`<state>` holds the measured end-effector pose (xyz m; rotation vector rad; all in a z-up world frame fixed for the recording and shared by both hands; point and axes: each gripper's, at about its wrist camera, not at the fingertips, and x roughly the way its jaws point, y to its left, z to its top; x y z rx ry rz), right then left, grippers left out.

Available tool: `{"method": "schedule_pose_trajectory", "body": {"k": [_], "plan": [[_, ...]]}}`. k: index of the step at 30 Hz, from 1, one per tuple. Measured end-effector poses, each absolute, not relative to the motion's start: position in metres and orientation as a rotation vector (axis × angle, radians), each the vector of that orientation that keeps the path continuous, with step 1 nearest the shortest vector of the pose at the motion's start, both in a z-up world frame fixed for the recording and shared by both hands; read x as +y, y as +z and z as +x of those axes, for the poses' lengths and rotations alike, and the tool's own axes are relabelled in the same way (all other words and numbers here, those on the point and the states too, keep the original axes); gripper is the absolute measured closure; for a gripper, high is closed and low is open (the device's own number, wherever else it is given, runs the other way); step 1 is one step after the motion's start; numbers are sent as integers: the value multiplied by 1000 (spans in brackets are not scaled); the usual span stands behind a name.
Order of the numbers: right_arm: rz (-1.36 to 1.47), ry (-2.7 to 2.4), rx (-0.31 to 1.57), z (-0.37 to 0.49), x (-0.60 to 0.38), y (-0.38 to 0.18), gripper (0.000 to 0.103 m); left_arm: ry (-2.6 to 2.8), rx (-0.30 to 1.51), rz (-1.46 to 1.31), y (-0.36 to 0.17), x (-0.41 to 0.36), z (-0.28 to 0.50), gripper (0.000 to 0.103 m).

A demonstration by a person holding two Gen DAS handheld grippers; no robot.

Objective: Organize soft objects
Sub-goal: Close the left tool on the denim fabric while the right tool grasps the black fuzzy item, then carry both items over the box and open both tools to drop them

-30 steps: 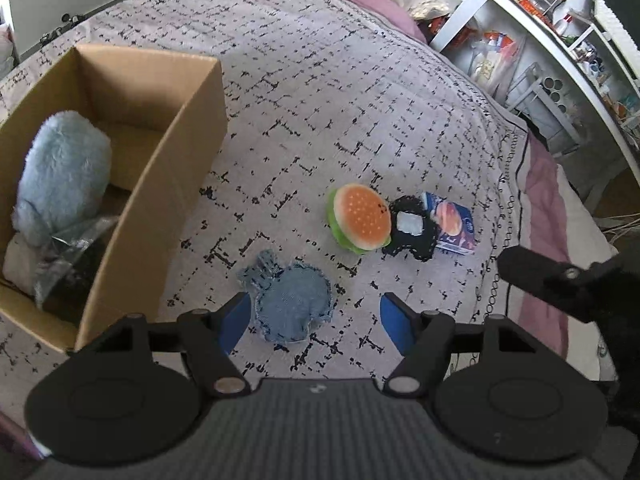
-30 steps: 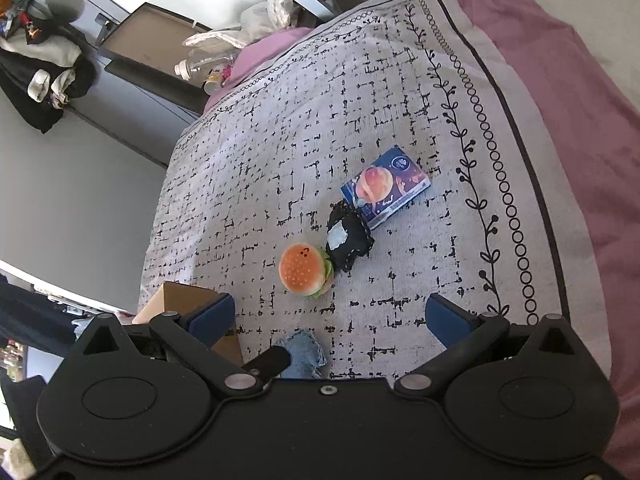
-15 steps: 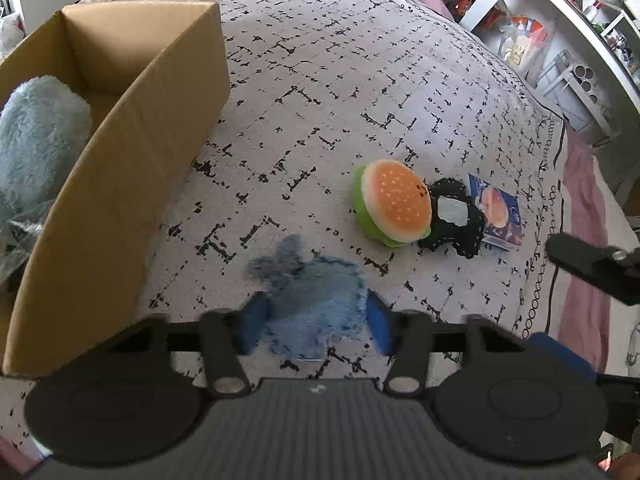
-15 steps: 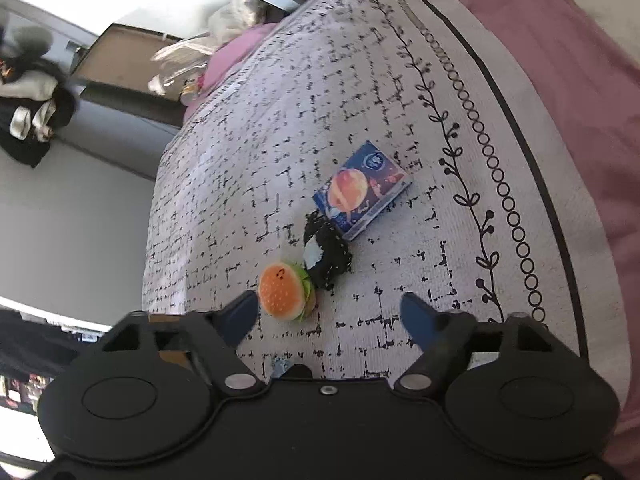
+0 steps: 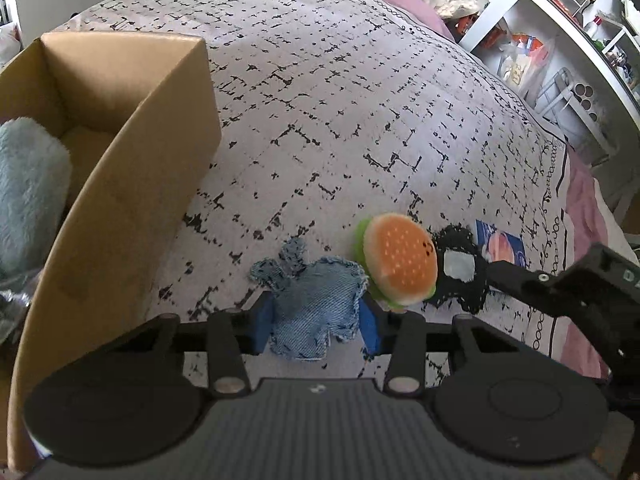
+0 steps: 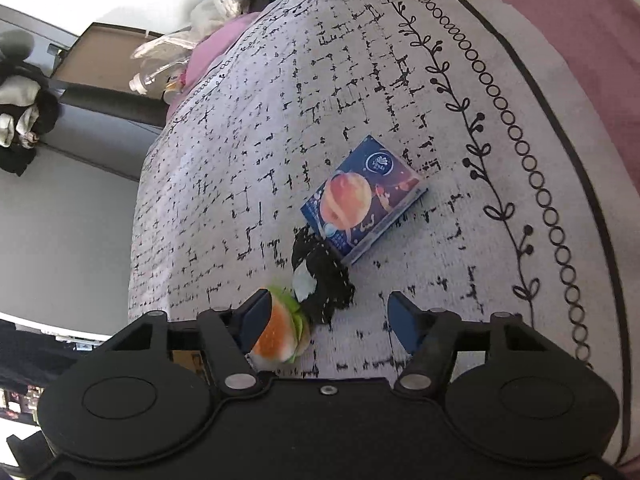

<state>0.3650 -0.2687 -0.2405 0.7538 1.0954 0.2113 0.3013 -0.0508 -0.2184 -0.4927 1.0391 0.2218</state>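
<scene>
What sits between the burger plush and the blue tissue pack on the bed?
The black fringed pouch lies between the burger plush and the blue tissue pack, touching both; the right wrist view shows it best.

bed quilt (image 5: 360, 92) | shelf unit (image 5: 568, 32) rt | clothes pile (image 6: 20, 112) lft

You can't read much here: the blue packet (image 6: 362, 199) on the bedspread (image 6: 280, 120) carries a round white logo and some light script beside its orange planet picture, but the letters are too small to make out
</scene>
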Motion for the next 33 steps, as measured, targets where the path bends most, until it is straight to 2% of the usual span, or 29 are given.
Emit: {"method": "schedule_pose_trajectory", "body": {"k": [2,3,4,6,10,33], "plan": [[745,215,1093,369,-265,-243,46,220,1043,-499,-219,-50,304,60],[742,218,1087,371,-263,-243,55,219,1044,-501,-219,-49,304,60],[739,220,1082,373,-263,-242,70,216,1044,-505,-218,-49,304,60],[724,218,1084,374,-262,-242,91,207,1042,-517,-215,-47,302,60],[725,216,1090,368,-263,-241,95,192,1022,-523,-204,-46,295,60],[644,305,940,298,-260,-159,96,113,857,-550,-112,-21,225,59]]}}
